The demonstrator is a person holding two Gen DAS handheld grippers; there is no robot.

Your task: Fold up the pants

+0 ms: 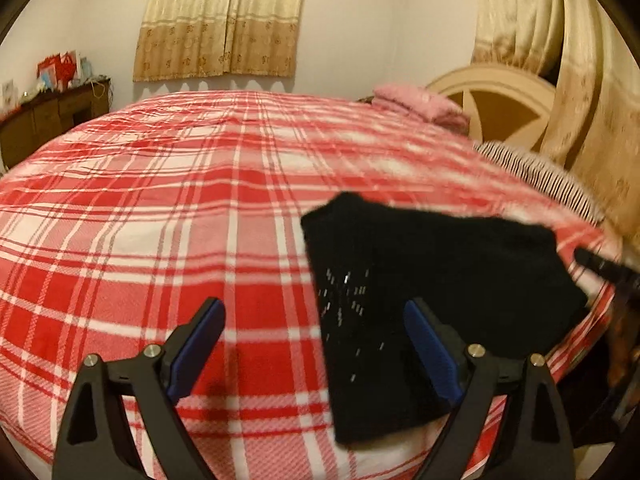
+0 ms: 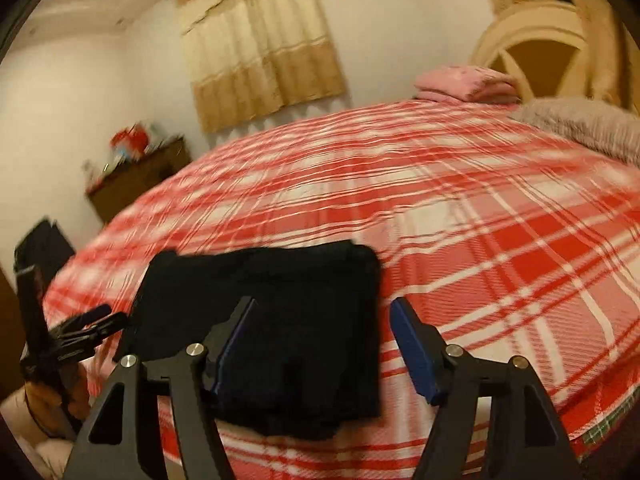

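We see the red-and-white plaid blanket smeared by motion blur in the right wrist view. The left gripper is cut off at that picture's left edge. The clutter on the dark wooden cabinet is too small to identify. The folded black pants hide the blanket beneath.

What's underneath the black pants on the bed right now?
The black pants lie folded on the red plaid blanket, which shows all around them. Whatever sits directly beneath the fabric, or between its folded layers, is covered.
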